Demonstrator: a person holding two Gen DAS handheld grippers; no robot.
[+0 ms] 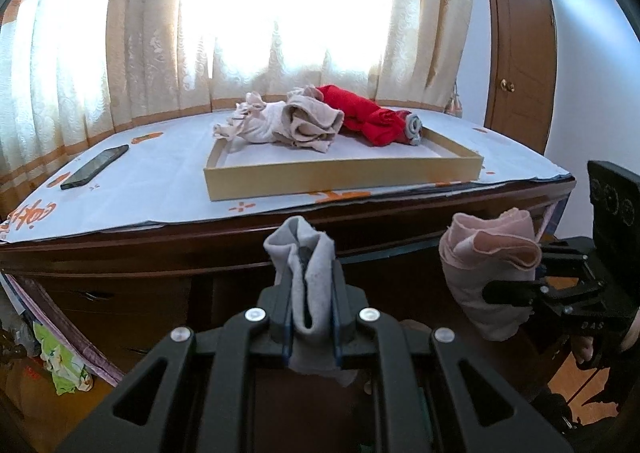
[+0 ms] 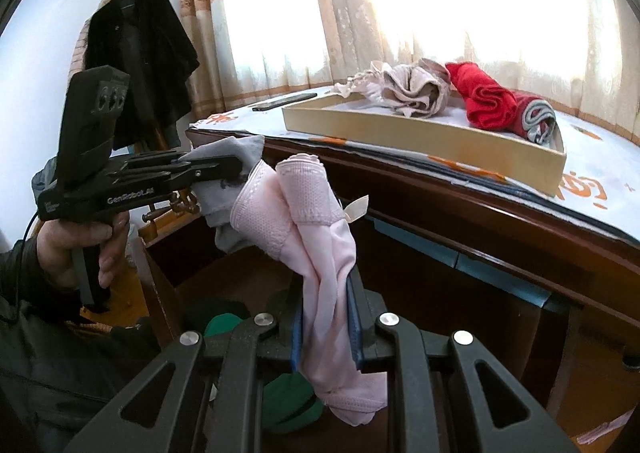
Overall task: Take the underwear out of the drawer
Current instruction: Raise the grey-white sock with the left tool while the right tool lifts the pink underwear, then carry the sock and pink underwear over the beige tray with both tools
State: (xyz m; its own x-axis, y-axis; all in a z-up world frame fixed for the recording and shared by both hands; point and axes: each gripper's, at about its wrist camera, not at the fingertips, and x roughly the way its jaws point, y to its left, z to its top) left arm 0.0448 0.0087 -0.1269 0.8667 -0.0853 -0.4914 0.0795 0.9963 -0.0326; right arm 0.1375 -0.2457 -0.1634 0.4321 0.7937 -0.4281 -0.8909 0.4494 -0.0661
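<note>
My left gripper (image 1: 310, 289) is shut on a rolled grey underwear (image 1: 308, 273), held up in front of the dresser; it also shows in the right wrist view (image 2: 224, 173). My right gripper (image 2: 326, 293) is shut on a pink underwear (image 2: 316, 245), which also shows at the right of the left wrist view (image 1: 488, 265). Both are held above the open drawer (image 2: 168, 281), where green cloth (image 2: 288, 401) lies. On the dresser top, a shallow beige tray (image 1: 340, 173) holds beige (image 1: 308, 121), red (image 1: 368, 113) and grey-trimmed rolled underwear.
A black phone (image 1: 96, 167) lies on the paper-covered dresser top, left of the tray. Curtains hang behind. A wooden door (image 1: 520, 45) is at the right. A dark coat (image 2: 140, 65) hangs at the left. Bags (image 1: 64, 365) lie on the floor.
</note>
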